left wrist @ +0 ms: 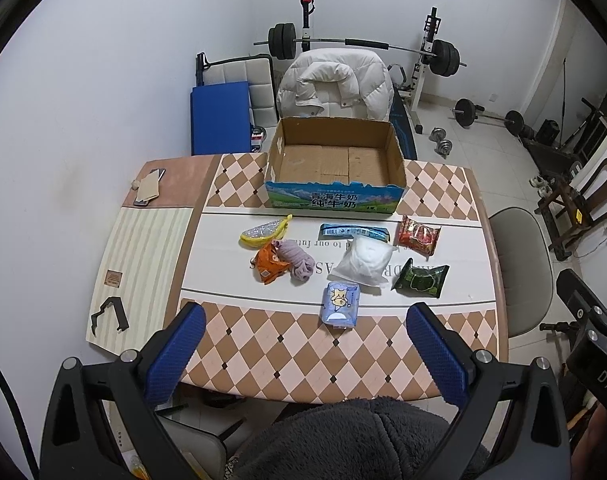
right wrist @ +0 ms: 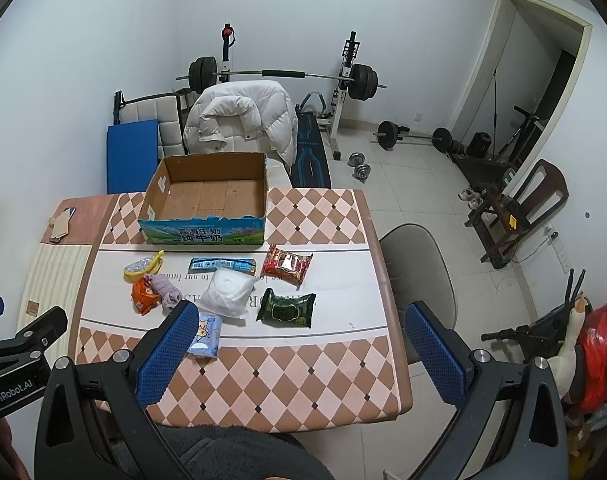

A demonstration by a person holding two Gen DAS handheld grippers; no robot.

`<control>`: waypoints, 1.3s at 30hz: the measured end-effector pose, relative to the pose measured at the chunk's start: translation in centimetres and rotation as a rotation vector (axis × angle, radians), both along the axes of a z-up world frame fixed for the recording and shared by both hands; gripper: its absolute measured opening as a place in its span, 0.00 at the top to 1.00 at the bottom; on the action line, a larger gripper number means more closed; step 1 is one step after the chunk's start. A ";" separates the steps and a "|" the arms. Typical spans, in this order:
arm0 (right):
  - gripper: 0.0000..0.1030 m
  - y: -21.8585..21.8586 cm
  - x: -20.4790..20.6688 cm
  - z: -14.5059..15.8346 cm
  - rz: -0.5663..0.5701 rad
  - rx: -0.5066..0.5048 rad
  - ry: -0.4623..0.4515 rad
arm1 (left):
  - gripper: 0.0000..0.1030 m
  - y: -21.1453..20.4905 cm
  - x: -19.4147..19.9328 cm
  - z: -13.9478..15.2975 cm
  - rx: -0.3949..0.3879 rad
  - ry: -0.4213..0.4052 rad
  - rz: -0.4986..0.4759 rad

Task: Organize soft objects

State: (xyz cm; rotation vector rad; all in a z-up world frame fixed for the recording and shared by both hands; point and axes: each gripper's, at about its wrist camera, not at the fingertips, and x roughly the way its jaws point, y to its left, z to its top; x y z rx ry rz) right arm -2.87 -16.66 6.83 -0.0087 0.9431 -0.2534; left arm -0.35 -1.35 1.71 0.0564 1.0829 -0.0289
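Soft packets (left wrist: 366,261) are lying before the box (left wrist: 335,160); we are holding left tool (left wrist: 303,344) and right tool (right wrist: 303,344) spread wide, gripping nothing.

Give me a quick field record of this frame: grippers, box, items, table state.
left gripper: open, holds nothing, above near table edge
right gripper: open, holds nothing
cardboard box: open top, no items inside, at far side of table
items: all loose on table in front of box
nearest item: blue tissue pack
centre: white bag
left cluster: purple sock touching orange packet; yellow pouch behind
right side: red packet, green packet
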 end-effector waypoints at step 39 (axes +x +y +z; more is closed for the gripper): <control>0.00 0.5 -0.5 2.8 0.025 -0.012 -0.057 | 0.01 0.2 -0.2 3.4 -0.009 -0.108 0.010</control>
